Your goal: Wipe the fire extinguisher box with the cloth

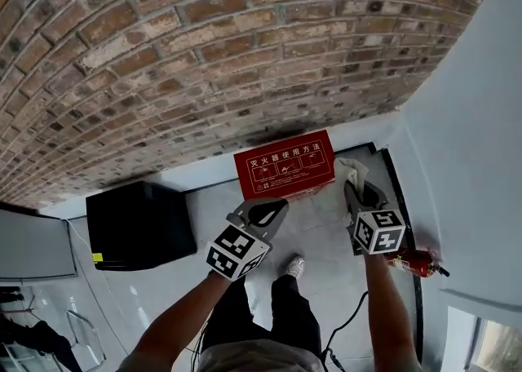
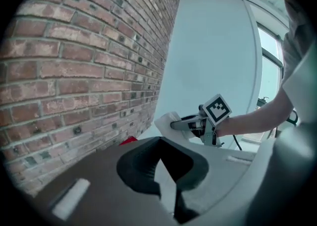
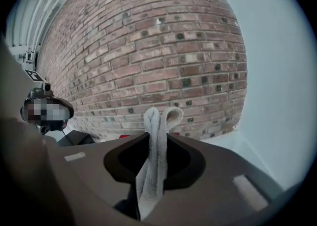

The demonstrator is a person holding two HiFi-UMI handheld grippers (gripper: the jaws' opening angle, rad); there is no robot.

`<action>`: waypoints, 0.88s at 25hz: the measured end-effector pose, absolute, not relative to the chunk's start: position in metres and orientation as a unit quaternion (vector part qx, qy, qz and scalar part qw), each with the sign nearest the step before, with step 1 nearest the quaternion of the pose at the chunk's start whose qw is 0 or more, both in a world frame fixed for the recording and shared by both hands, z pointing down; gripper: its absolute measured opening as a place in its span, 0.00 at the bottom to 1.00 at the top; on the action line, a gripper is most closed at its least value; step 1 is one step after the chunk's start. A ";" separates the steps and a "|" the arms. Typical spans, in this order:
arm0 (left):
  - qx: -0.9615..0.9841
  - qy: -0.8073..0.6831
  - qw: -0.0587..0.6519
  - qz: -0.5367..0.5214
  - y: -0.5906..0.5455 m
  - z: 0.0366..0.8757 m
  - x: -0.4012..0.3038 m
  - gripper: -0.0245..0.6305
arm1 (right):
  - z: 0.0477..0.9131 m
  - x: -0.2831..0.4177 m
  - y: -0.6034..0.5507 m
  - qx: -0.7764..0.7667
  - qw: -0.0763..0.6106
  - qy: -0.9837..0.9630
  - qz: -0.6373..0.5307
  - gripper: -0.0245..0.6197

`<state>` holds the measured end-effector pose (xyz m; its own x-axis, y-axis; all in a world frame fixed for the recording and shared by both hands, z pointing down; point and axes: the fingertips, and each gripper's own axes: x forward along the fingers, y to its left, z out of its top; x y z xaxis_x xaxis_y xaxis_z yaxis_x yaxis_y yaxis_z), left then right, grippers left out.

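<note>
Cloth [image 3: 157,141] pinched upright in the right gripper [image 1: 356,192], folded edge poking past the tips; left gripper [image 1: 276,207] pressed together on nothing, just short of the red fire extinguisher box [image 1: 284,165] set on the floor [image 1: 318,228] against the foot of the brick wall [image 1: 204,52]. Best to lay the protruding fold flat on the printed top near the right end, then sweep across in long overlapping strokes, keeping the hard jaw tips off the surface. Probably worth bracing the near edge with the empty left gripper against any sliding.
</note>
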<state>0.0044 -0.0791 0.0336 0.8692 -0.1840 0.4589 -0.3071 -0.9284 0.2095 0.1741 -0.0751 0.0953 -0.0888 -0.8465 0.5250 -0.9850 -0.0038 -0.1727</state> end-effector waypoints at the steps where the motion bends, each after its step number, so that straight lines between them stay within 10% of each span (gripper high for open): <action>1: 0.956 -0.126 0.145 0.224 -0.085 0.047 0.005 0.04 | 0.114 0.177 -0.082 0.660 0.147 -0.688 0.263 0.20; 22: 0.939 -0.108 0.213 0.248 -0.163 0.199 -0.053 0.04 | 0.296 0.215 -0.181 0.723 0.228 -0.547 0.355 0.19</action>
